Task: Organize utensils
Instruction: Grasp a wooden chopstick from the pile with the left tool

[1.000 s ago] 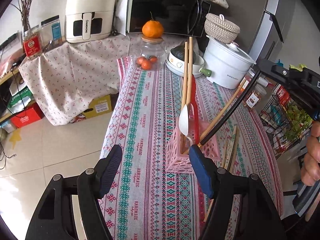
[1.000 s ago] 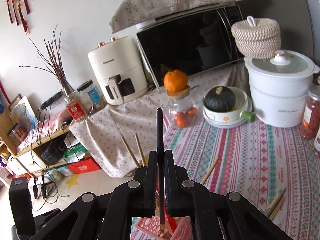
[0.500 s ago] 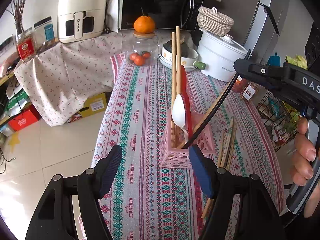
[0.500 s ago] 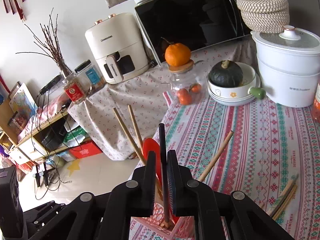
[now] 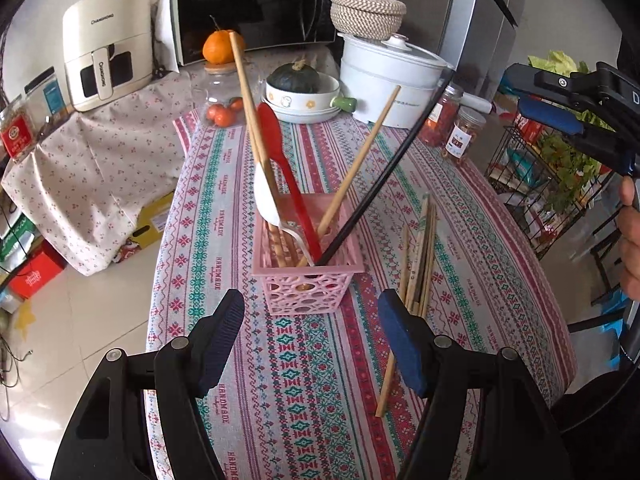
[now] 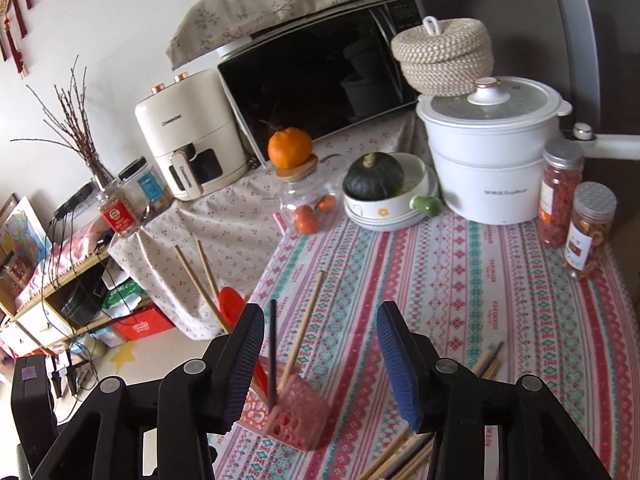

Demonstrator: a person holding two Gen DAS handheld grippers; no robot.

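Pink lattice holder [image 5: 308, 276] upright on patterned tablecloth [image 5: 288, 364], near table's left edge. Inside, leaning: black chopstick [image 5: 380, 184] slanting up to the right, one wooden chopstick [image 5: 360, 160] angled the same way, a wooden pair [image 5: 250, 120] tilted left, red spatula [image 5: 286, 172], white spoon [image 5: 266, 200]. Just right of holder, flat on cloth: loose bundle of chopsticks [image 5: 418, 256], one stick trailing toward the near edge.

Left gripper [image 5: 312, 344] hovering just in front of holder, jaws spread wide, nothing between them. Right gripper [image 6: 320, 364] above holder, jaws likewise wide apart and empty; black chopstick free beside its left finger, touching or not — cannot tell.

Farther back on table: glass jar [image 5: 222, 96] with orange [image 5: 218, 46] on lid, bowl holding dark green squash [image 5: 294, 78], white pot [image 5: 390, 80], two spice jars [image 5: 454, 124]. Behind: microwave [image 5: 256, 4], air fryer [image 5: 108, 44], woven basket [image 5: 366, 12].
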